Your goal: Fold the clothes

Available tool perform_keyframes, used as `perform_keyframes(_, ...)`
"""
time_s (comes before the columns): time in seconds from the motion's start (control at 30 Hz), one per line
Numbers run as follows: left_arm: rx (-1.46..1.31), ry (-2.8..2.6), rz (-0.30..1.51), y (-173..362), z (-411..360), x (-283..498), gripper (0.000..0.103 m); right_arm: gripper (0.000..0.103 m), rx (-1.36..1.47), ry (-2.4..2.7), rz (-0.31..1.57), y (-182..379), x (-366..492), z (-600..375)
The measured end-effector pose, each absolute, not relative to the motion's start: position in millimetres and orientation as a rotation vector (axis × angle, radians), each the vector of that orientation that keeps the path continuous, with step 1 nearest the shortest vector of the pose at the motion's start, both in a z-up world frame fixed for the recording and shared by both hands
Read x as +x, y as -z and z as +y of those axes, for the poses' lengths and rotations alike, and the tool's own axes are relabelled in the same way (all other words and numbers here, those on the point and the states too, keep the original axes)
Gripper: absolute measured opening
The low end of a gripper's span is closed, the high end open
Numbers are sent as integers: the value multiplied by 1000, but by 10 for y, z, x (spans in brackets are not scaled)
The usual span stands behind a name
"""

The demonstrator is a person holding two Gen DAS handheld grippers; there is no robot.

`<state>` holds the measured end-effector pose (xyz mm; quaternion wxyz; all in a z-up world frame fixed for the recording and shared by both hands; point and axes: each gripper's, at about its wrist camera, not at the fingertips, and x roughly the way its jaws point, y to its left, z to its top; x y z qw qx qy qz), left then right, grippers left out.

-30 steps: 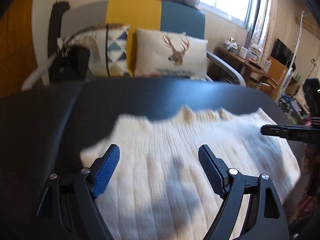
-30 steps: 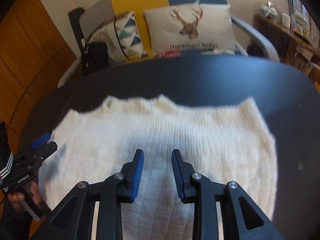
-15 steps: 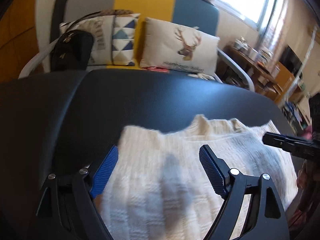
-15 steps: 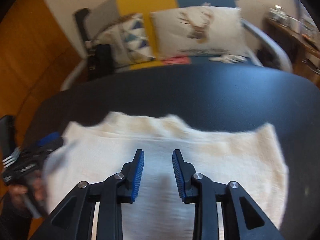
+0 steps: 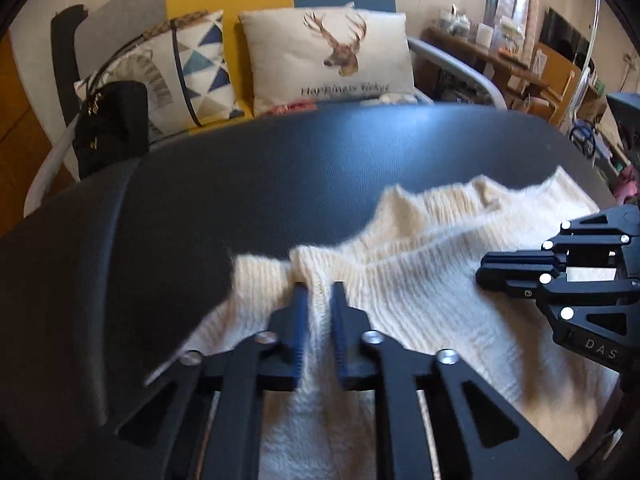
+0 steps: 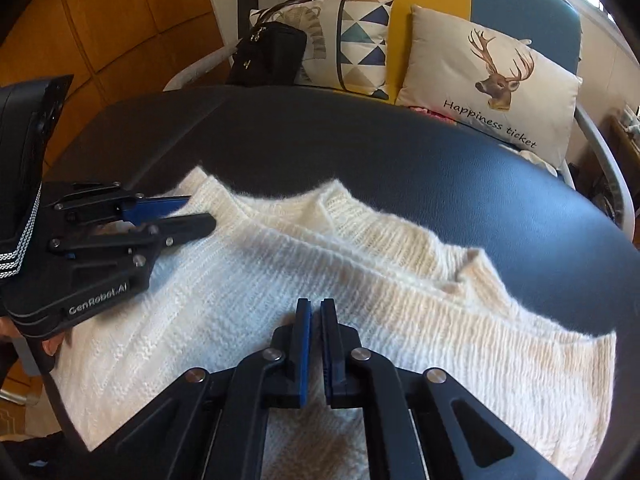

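Observation:
A cream knitted sweater (image 5: 420,300) (image 6: 260,300) lies spread on the dark table (image 5: 240,184) (image 6: 400,160), collar toward the sofa. My left gripper (image 5: 318,286) is at the sweater's far left corner, its jaws closing tight on a raised ridge of knit that stands between the blue pads. From the right wrist view it (image 6: 188,216) lies low over that same corner. My right gripper (image 6: 316,304) rests near the middle of the sweater below the collar, jaws closing to a thin slit with no cloth seen between them. The left wrist view shows it (image 5: 484,274) from the side.
Behind the table stands a sofa with a deer cushion (image 5: 328,56) (image 6: 500,80), a triangle-patterned cushion (image 5: 192,68) and a black handbag (image 5: 108,128) (image 6: 268,56). A cluttered shelf (image 5: 480,44) is at the far right. A hand (image 6: 52,346) shows under the left gripper.
Both grippers went from open to closed. The left one dropped onto the sweater's corner and pinched up a ridge. The right one closed in on it, and the collar area wrinkled.

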<state>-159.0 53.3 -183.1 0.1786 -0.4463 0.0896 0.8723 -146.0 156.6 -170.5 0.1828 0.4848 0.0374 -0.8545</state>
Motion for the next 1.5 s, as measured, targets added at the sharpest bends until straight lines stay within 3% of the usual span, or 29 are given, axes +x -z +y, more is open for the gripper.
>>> perform_keyframes(0.1,-1249,-2497,198,1801,488,-1601,9,3,1327,2456,68,1564,-1441,1637)
perform_keyframes(0.2,-1303,-2499,256,1965,531,-1640,13,3,1441,2453,143,1862,-1565,1599)
perform_keyframes(0.3,-1304,-2490,205,1862,508,-1598,23,3,1420,2472,60,1831,-1517,1653)
perform_keyframes(0.4,-1242,-2488,141,1636,488,-1466,26,8,1334,2477,-15,1609,-1378,1704)
perform_keyframes(0.47,-1188,-2495,146,1559,499,-1331,44,10,1283,2420,-57,1511,-1312,1648)
perform_keyframes(0.53,-1199,-2527,198,1625,530,-1285,53,10,1249,2371,-54,1478,-1305,1526)
perform_keyframes(0.63,-1318,-2556,222,1914,529,-1356,53,7,1404,2355,31,1840,-1464,1352)
perform_keyframes(0.83,-1186,-2574,-67,1656,281,-1282,53,10,1331,2370,-222,1650,-1596,1579)
perform_keyframes(0.97,-1330,-2604,-60,1852,253,-1482,53,10,1403,2300,-311,1826,-1895,1567)
perform_keyframes(1.03,-1303,-2620,-57,1845,257,-1459,53,1,1469,2278,-368,2023,-2012,1638)
perform_keyframes(1.1,-1295,-2624,-50,1766,247,-1429,53,1,1467,2262,-480,2008,-1989,1784)
perform_keyframes(1.17,-1273,-2624,-82,1671,177,-1370,53,8,1444,2309,-413,1855,-1787,1829)
perform_keyframes(1.37,-1137,-2640,-230,1357,-330,-872,54,16,1354,2421,-176,1496,-979,1972)
perform_keyframes(1.5,-1162,-2611,-117,1396,-292,-481,54,17,1406,2550,-16,1605,-408,2034)
